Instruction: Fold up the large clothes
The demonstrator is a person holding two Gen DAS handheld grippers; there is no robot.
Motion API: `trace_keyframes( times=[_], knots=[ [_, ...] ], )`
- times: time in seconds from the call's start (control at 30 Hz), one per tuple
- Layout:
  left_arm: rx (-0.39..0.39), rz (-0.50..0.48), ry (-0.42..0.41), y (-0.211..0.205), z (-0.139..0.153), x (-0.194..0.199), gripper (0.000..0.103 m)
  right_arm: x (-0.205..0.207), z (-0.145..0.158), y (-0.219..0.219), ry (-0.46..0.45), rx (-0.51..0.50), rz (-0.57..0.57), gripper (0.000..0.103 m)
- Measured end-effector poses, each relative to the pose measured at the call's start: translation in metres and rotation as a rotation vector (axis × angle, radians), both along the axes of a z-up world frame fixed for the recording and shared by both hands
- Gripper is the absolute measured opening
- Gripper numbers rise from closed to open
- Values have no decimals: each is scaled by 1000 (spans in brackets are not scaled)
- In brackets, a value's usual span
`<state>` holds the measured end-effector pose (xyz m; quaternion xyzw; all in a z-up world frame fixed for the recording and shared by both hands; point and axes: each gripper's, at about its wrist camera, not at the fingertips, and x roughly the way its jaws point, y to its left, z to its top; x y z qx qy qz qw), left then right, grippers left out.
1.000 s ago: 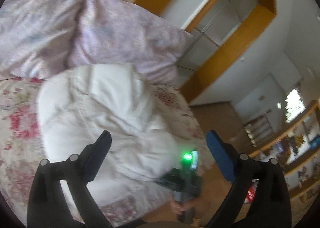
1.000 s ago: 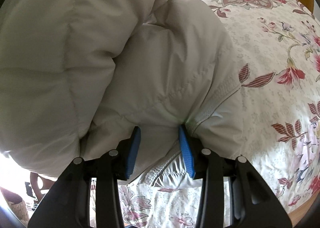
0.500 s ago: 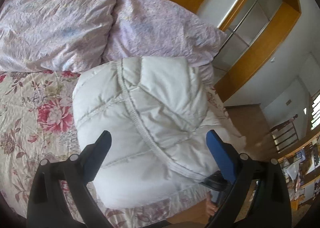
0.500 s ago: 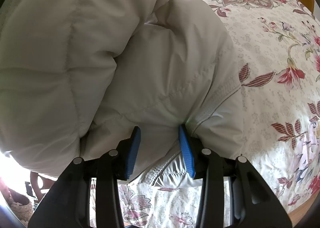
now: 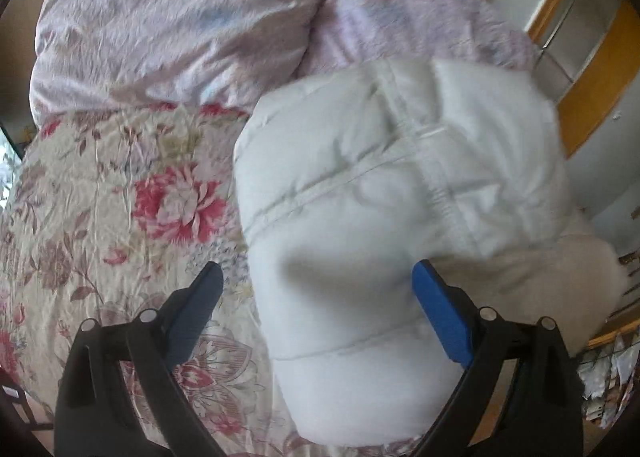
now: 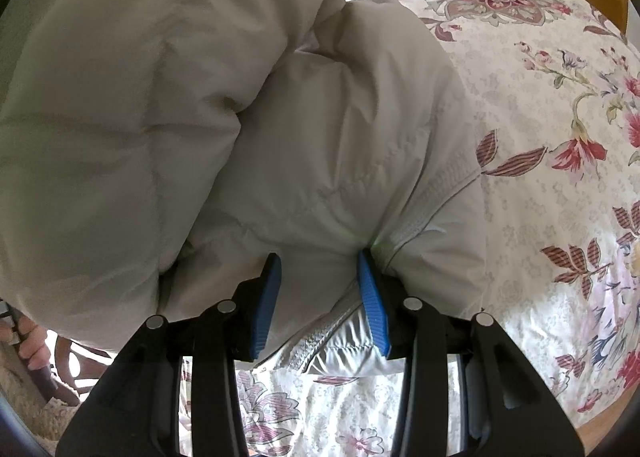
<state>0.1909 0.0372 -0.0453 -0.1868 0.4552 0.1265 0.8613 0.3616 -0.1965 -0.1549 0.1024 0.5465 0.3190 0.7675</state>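
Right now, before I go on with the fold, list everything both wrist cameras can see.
puffer jacket: one, white, bunched on the bed's right part
zip: one, pale, along the jacket edge by the right gripper
bedsheet: one, cream with red flowers, under the jacket
duvet: one, pale lilac, crumpled at the head of the bed
wooden frame: one, orange-brown, beyond the bed
left gripper: black with blue pads, open over the jacket
right gripper: black with blue pads, pinching the jacket

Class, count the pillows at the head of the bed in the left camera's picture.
2. One pillow lies at the upper left; the other pillow lies beside it to the right, partly behind the white jacket. More may be hidden.
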Motion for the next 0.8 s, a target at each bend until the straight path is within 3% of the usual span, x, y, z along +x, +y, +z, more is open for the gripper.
trace_keyframes(
  times=[0.13, 0.27, 0.37, 0.53, 0.7, 0.8],
  knots=[
    [-35, -14, -7, 0, -11, 1, 96, -6, 2, -1, -17, -2, 3, 42],
    [-121, -61, 3, -9, -24, 8, 95, -12, 8, -16, 0, 23, -42, 41],
    [-84, -102, 14, -25, -30, 14, 95, -17, 17, -34, -15, 21, -97, 42],
    [-80, -113, 31, -34, -35, 22, 97, -17, 36, -85, -68, -57, -296, 42],
    [-59, -123, 42, -45, -39, 33, 99, -13, 100, -114, -234, -38, -383, 42],
    [-47, -132, 47, -50, -39, 38, 99, -14, 145, -93, -345, 34, -290, 42]
  ],
)
